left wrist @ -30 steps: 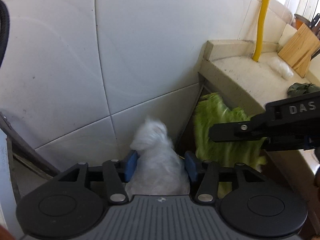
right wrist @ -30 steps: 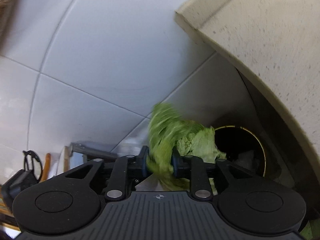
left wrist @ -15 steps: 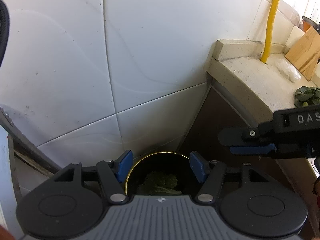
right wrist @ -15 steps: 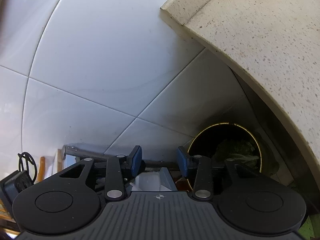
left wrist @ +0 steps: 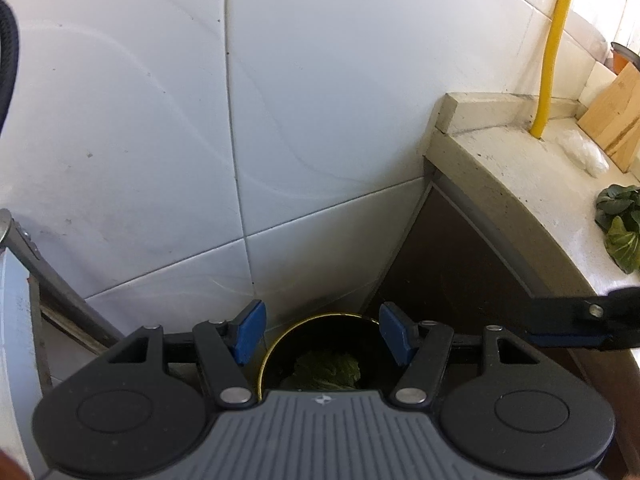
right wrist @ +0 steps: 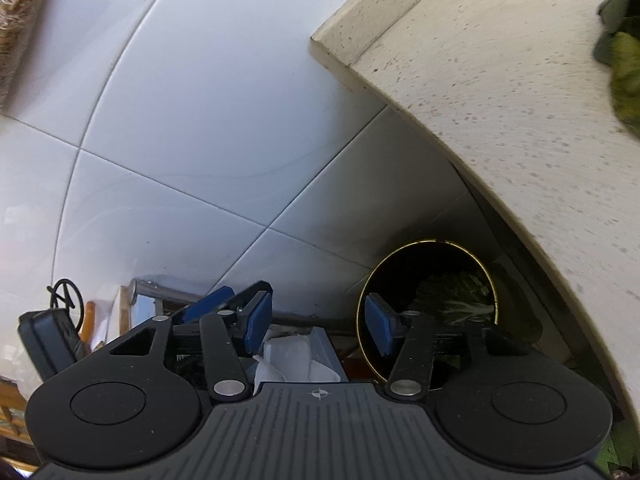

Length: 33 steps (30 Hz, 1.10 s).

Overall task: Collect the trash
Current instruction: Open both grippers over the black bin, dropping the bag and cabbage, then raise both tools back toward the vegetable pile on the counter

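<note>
Black bin (left wrist: 280, 344) holds lettuce leaves (left wrist: 326, 368); left claw (left wrist: 322, 334) and right claw (right wrist: 316, 322) gape wide, empty.

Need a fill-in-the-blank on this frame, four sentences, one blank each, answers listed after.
1. Both tongs, left and right, are ____.
2. The leafy scraps lie inside the black ____ with a gold rim.
3. The pipe rising from the countertop is coloured ____.
4. The dark green leaves not yet collected lie on the ____.

Missing words: open; bin; yellow; countertop
</note>
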Each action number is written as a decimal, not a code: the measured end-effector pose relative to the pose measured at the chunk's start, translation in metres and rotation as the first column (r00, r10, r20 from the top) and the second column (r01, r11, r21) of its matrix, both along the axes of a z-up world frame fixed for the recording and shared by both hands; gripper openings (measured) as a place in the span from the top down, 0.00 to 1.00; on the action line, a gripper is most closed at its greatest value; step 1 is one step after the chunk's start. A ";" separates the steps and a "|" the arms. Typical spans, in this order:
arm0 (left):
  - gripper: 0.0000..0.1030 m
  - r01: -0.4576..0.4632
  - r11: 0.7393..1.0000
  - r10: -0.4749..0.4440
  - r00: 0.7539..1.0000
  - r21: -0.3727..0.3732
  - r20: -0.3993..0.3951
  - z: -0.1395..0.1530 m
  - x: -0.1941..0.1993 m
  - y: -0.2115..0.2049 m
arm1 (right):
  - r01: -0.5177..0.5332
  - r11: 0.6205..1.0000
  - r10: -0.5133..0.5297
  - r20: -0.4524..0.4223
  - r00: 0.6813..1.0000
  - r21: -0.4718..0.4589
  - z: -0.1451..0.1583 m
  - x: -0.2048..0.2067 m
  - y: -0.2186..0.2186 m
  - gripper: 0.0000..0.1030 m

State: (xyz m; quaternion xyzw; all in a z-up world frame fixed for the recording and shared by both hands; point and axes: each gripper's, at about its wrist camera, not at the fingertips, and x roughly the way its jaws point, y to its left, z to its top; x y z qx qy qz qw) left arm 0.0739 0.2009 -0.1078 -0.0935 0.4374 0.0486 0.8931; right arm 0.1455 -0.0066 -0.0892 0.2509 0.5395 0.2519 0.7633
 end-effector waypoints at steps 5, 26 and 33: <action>0.42 -0.006 1.000 0.006 1.000 -0.005 0.005 0.000 0.000 0.002 | 0.019 1.000 -0.019 0.014 1.000 0.001 0.009 -0.012 -0.014 0.37; 0.42 0.050 0.997 -0.053 0.997 0.064 0.050 0.005 -0.005 -0.012 | 0.052 0.998 -0.050 0.078 0.996 -0.023 0.039 -0.033 -0.065 0.34; 0.42 0.090 0.990 -0.098 0.993 0.110 0.069 0.004 -0.005 -0.023 | 0.073 0.997 -0.069 0.096 0.993 -0.035 0.046 -0.038 -0.087 0.34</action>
